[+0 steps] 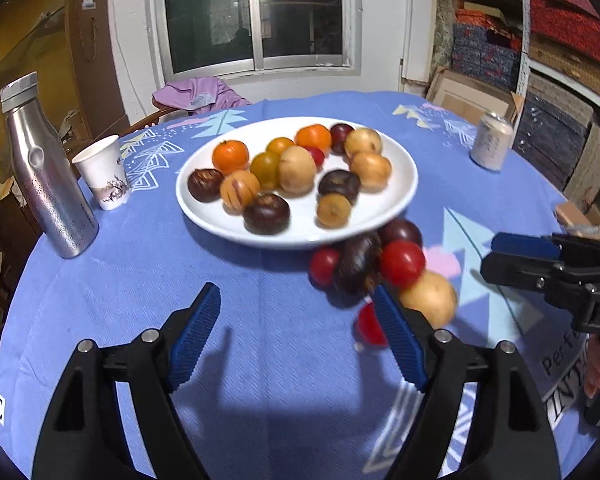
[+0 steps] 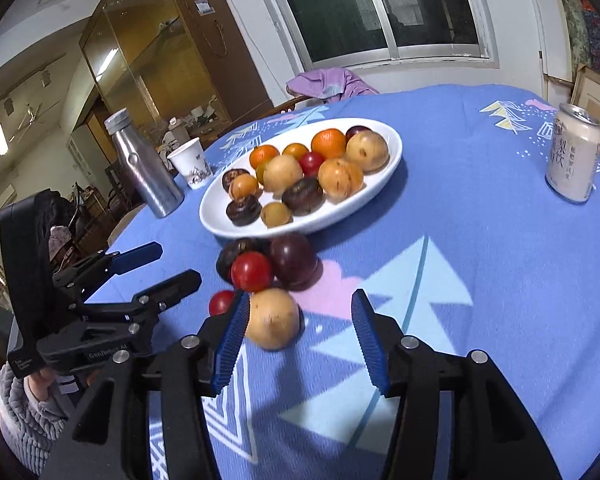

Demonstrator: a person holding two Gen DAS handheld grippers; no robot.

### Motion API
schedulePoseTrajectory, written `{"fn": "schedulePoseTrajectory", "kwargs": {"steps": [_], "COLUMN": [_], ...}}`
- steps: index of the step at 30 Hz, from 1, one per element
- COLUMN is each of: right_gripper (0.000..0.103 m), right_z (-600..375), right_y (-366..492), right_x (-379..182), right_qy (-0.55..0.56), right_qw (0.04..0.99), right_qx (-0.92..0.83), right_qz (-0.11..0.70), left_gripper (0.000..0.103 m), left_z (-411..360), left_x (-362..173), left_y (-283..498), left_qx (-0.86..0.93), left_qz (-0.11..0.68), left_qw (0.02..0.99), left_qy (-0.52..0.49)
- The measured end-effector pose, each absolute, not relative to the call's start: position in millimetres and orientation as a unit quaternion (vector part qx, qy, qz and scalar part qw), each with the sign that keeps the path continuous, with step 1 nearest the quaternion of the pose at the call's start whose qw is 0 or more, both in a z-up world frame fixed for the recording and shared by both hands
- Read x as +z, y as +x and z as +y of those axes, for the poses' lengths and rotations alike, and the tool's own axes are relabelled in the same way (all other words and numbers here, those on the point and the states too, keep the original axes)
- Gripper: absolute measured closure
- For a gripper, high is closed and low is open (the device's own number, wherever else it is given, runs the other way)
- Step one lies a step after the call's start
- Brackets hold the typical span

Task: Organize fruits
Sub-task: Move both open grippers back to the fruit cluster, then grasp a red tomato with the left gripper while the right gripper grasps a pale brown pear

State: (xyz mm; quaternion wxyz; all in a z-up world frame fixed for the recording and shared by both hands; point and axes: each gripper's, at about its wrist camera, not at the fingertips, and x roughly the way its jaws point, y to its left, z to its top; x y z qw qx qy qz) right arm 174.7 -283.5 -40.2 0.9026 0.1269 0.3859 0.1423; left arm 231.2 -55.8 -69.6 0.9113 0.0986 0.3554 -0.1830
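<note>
A wide white ceramic plate [image 1: 396,196] sat mid-table on the blue patterned cloth [image 1: 140,272], heaped with orange, tan and dark round fruits, seemingly the collecting point. A small cluster still lay on the cloth just before its rim: dark purple fruits [image 2: 294,260], red tomato-like ones [image 2: 251,272] and a pale yellow-tan fruit [image 2: 274,318]. The right claw [image 2: 298,338] stood wide open and empty, its left finger just beside that tan fruit, likely lining up a grasp. The left claw [image 1: 296,336] was spread too, holding nothing. Only the right view showed the left claw from outside, the sleeved hand gripping it, and the printing on the pale drink can [image 2: 574,158].
</note>
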Motion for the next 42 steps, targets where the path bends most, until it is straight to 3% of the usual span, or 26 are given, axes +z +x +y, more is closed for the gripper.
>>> {"fn": "schedulePoseTrajectory", "kwargs": {"steps": [20, 21, 22, 25, 35, 36, 37, 42], "right_gripper": [0.044, 0.044, 0.044, 0.044, 0.045, 0.057, 0.06, 0.062], "right_z": [-281, -282, -283, -281, -242, -239, -237, -241], "right_y": [169, 169, 170, 172, 199, 199, 198, 185], "right_x": [-42, -42, -43, -46, -67, -66, -65, -56], "right_qy": [0.134, 0.136, 0.137, 0.133, 0.064, 0.058, 0.052, 0.054], "right_qw": [0.901, 0.901, 0.9, 0.898, 0.88, 0.881, 0.882, 0.885], "right_qx": [0.151, 0.149, 0.148, 0.148, 0.154, 0.156, 0.16, 0.176], "right_qz": [0.383, 0.384, 0.386, 0.392, 0.445, 0.442, 0.441, 0.428], "left_gripper": [0.02, 0.03, 0.058, 0.072, 0.072, 0.072, 0.072, 0.073], "left_z": [-84, -82, -81, -74, -58, -57, -55, -48], "left_x": [-88, -92, -95, -96, -91, -91, -90, -71], "left_y": [240, 243, 245, 242, 239, 240, 240, 243], "left_qx": [-0.202, -0.21, -0.223, -0.239, -0.227, -0.225, -0.224, -0.221], "left_qz": [0.39, 0.402, 0.414, 0.421, 0.407, 0.407, 0.406, 0.387], "left_qw": [0.89, 0.883, 0.875, 0.867, 0.877, 0.878, 0.878, 0.889], "left_qy": [0.121, 0.119, 0.116, 0.12, 0.118, 0.117, 0.114, 0.102]}}
